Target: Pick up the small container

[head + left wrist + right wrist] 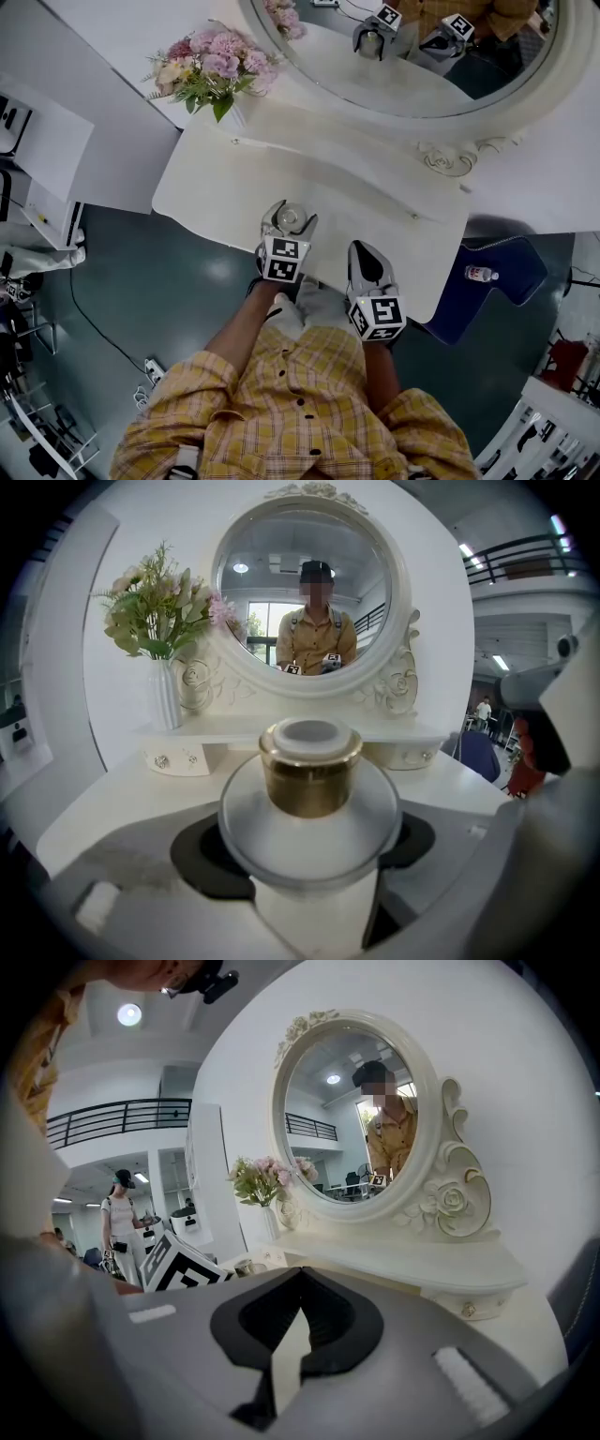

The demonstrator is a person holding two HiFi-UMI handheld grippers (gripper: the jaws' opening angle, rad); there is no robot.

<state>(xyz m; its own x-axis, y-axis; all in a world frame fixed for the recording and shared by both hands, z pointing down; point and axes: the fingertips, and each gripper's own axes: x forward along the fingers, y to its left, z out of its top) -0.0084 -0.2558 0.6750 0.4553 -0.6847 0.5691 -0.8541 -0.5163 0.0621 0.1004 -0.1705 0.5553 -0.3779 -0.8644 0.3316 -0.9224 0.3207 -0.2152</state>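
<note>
The small container (290, 217) is a clear round jar with a gold collar and a white cap (310, 771). It sits between the jaws of my left gripper (288, 221), which is shut on it near the front edge of the white dressing table (216, 192). In the left gripper view the jar fills the gap between the dark pads (202, 855). My right gripper (368, 255) is just to the right over the table's front edge. Its jaws are shut with nothing between them (299, 1274). I cannot tell whether the jar rests on the table or is lifted.
A vase of pink flowers (214, 66) stands at the back left on a raised shelf (356, 164). The oval mirror (403, 56) rises behind it. A blue seat (506, 272) carrying a small bottle (480, 274) is to the right. White cabinets (47, 150) stand to the left.
</note>
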